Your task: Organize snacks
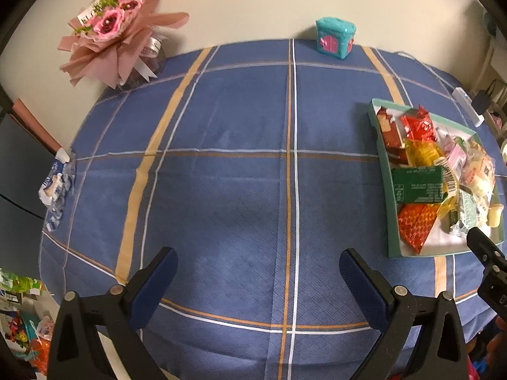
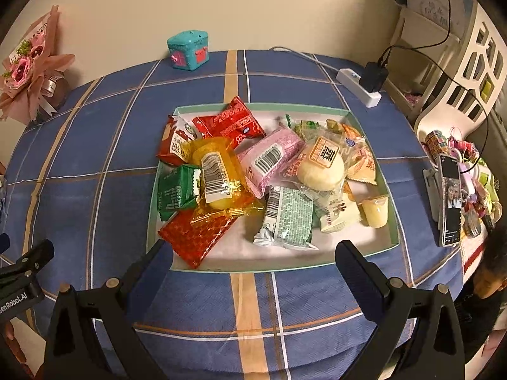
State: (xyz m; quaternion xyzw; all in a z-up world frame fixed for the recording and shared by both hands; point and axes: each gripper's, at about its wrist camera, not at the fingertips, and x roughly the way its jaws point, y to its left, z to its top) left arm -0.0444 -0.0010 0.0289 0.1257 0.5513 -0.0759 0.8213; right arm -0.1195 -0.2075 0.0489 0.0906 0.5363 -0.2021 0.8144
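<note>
A shallow green-rimmed tray [image 2: 269, 271] on the blue plaid tablecloth holds several wrapped snacks: a red packet [image 2: 229, 122], a yellow packet with a barcode [image 2: 218, 174], a pink packet [image 2: 269, 156], a green packet [image 2: 177, 191], a round bun [image 2: 321, 166] and a small jelly cup [image 2: 375, 210]. My right gripper [image 2: 253, 261] is open and empty just in front of the tray's near rim. My left gripper [image 1: 258, 269] is open and empty over bare cloth; the tray [image 1: 393, 209] lies to its right.
A teal toy house [image 2: 188, 50] stands at the table's far edge and a pink bouquet [image 1: 114, 31] at the far left. A power strip with a charger [image 2: 364, 85] and a phone on a stand [image 2: 450, 199] are at the right. A crumpled wrapper [image 1: 57, 183] lies at the left edge.
</note>
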